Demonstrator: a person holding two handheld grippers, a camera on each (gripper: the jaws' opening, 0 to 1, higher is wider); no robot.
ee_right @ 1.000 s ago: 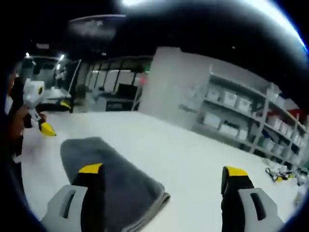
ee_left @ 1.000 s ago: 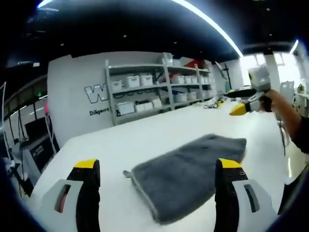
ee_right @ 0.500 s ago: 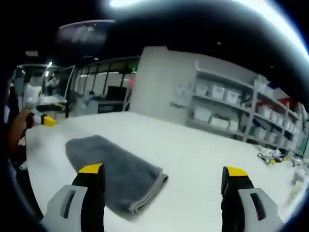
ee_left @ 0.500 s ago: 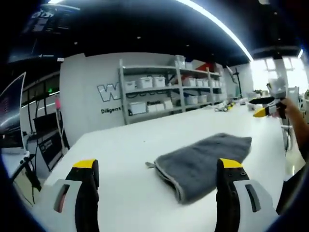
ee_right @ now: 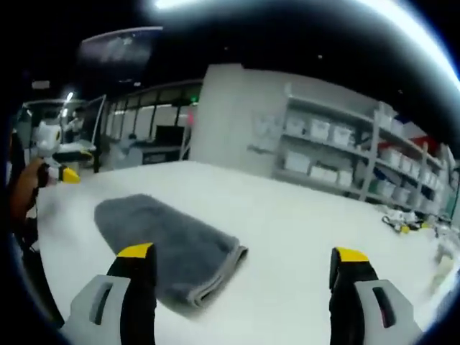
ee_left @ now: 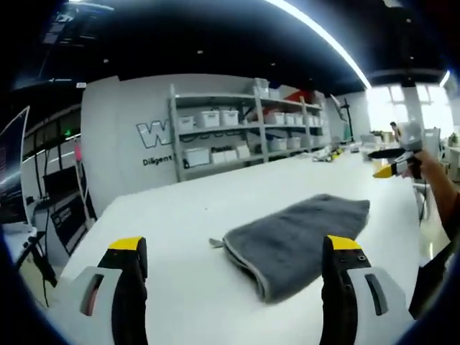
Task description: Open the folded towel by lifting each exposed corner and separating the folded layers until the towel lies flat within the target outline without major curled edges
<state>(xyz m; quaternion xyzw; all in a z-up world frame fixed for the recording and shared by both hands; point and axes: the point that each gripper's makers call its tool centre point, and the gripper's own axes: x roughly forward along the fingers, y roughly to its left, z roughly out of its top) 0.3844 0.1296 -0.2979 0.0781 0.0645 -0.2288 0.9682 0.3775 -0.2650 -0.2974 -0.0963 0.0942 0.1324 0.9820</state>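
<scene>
Bare table [ee_left: 180, 215] around towel [ee_left: 295, 233]; shelving [ee_left: 237, 133] far.

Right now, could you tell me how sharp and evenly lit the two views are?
Left gripper view: towel fairly sharp, windows at right blown out, shelving bowed by the fisheye. Right gripper view: softer overall, right edge smeared, ceiling light glaring at the top.

tongs [ee_left: 235, 248]: grey bodies | black jaws | yellow tips | red slot marks

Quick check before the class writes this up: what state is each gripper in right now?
Left gripper: open, holding nothing, above the folded grey towel.
Right gripper: open, holding nothing, clear of the towel.
</scene>
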